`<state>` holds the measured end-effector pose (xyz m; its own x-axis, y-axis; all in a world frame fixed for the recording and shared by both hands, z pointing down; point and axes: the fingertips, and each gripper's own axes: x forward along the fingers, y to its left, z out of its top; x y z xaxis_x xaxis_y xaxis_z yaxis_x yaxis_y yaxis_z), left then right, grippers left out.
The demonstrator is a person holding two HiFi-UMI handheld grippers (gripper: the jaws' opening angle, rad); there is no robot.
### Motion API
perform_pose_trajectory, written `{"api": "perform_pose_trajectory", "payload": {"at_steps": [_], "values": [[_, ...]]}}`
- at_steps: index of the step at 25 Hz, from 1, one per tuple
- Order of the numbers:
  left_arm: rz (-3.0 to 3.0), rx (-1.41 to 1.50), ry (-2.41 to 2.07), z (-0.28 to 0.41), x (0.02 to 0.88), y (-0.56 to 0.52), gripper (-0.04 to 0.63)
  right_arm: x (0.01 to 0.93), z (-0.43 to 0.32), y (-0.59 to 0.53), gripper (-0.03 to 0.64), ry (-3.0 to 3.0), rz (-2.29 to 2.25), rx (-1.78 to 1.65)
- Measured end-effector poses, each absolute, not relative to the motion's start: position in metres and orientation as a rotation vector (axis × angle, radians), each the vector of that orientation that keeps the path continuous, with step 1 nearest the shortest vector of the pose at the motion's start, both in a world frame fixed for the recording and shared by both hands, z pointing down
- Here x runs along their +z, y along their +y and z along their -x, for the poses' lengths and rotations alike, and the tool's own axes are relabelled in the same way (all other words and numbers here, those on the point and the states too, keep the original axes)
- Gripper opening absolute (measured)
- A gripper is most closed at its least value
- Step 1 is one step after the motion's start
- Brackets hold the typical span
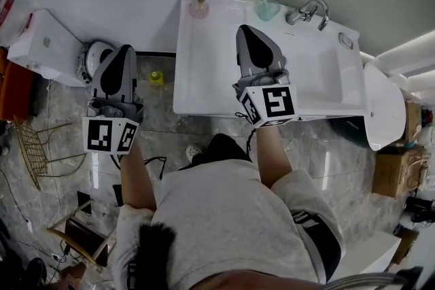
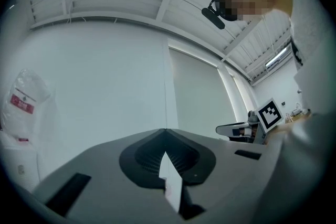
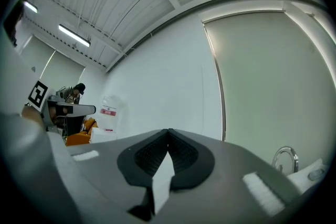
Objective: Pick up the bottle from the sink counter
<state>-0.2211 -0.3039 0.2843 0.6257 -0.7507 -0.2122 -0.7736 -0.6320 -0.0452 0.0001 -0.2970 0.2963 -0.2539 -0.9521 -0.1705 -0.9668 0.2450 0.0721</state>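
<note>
Jaws pressed together and empty, the right gripper (image 1: 247,29) and left gripper (image 1: 125,49) must spread before closing squarely on the pink bottle (image 1: 199,7), upright at the sink counter's (image 1: 204,68) far-left corner.

Light grey short-sleeved T-shirt (image 1: 231,214), sleeves (image 1: 314,224) bore dark print, left tongs (image 1: 128,48) and right tongs (image 1: 242,29) were grey-shelled with black pads (image 1: 117,71), black-and-white marker cubes (image 1: 272,104)

Sink counter (image 1: 204,71) partly hidden behind right gripper (image 1: 247,28); bottle (image 1: 198,7) too small for detail; yellow floor item (image 1: 157,78) unidentifiable.
</note>
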Motion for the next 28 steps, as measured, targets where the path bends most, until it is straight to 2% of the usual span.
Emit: {"api": "perform_pose_trajectory", "payload": {"at_steps": [10, 21, 28], "values": [[2.766, 0.221, 1.312, 0.208, 0.312, -0.348, 0.006, 0.358, -0.002, -0.357, 0.011, 2.541, 1.864, 0.046], [2.755, 0.179, 1.368, 0.185, 0.318, -0.399, 0.006, 0.379, -0.021, -0.467, 0.011, 2.692, 1.781, -0.034], [2.747, 0.139, 1.448, 0.186, 0.331, -0.422, 0.006, 0.442, -0.022, -0.525, 0.015, 2.816, 1.754, -0.166]]}}
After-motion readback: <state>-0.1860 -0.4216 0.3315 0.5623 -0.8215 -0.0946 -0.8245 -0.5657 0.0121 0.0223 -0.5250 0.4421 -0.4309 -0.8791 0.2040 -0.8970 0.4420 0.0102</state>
